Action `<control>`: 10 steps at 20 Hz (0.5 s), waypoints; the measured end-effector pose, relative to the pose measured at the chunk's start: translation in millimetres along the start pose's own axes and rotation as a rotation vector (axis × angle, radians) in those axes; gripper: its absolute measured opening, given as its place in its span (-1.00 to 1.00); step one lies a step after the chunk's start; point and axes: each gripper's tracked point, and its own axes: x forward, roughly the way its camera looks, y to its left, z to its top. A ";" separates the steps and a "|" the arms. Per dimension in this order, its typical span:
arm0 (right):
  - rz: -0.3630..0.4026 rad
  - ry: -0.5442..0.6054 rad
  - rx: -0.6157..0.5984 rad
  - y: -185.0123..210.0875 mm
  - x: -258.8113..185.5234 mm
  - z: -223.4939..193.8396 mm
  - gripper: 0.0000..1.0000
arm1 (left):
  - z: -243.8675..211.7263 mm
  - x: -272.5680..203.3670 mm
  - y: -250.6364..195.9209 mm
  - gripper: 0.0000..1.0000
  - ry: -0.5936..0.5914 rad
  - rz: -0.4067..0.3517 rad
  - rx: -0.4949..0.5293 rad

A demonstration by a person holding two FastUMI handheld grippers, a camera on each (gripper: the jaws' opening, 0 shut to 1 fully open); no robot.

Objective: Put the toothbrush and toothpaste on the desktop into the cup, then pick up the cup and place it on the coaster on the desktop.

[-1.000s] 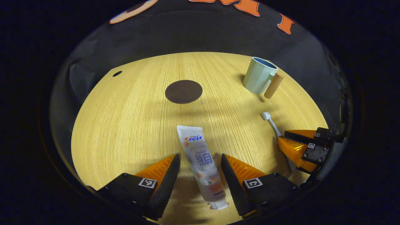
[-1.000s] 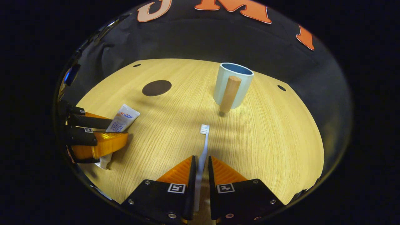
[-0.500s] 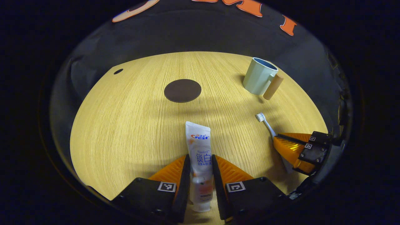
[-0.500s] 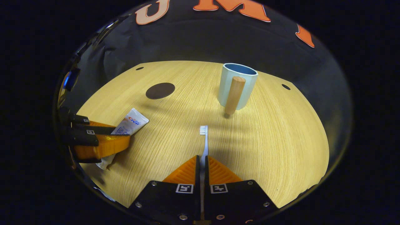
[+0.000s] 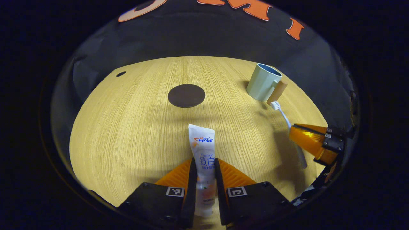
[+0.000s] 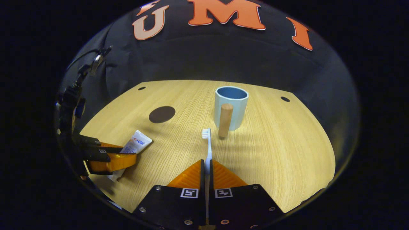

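We see the left tool point(image 5: 203, 166) clamping the glossy flat toothpaste tube point(image 5: 203, 150); the right tool point(image 6: 207, 166) pinches the slim toothbrush point(image 6: 208, 143) over the wood-grain desk point(image 6: 271, 153).

The desktop point(image 6: 274, 153) looks like light wood with fine straight grain and a soft sheen, and the coaster point(image 5: 186, 95) on it is dark and matt. The cup point(image 6: 231, 108) seems smooth matt plastic with a bare wooden handle point(image 6: 225, 120), the toothpaste point(image 5: 203, 150) tube glossy plastic, the toothbrush point(image 6: 208, 145) smooth plastic with bristles
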 end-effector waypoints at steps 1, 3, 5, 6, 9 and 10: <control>0.005 -0.028 -0.002 -1.7 -5.0 10.6 -0.91 | 0.7 0.1 0.4 -0.30 -0.001 0.003 -0.001; -0.009 -0.081 -0.022 -7.1 -12.0 27.9 -0.91 | 1.1 -0.9 -0.2 -0.30 -0.002 0.002 -0.001; 0.002 -0.125 -0.025 -5.8 -19.0 46.6 -0.92 | 2.2 -0.7 0.1 -0.30 -0.006 0.003 -0.002; 0.009 -0.148 -0.023 -5.2 -20.6 54.6 -0.92 | 2.4 -1.2 0.1 -0.31 -0.011 0.004 -0.002; 0.012 -0.220 -0.027 -9.0 -25.3 81.1 -0.92 | 5.7 -4.3 2.2 -0.30 -0.030 0.009 -0.002; 0.016 -0.241 -0.025 -9.8 -25.8 90.5 -0.92 | 6.9 -6.4 3.7 -0.31 -0.036 0.010 -0.001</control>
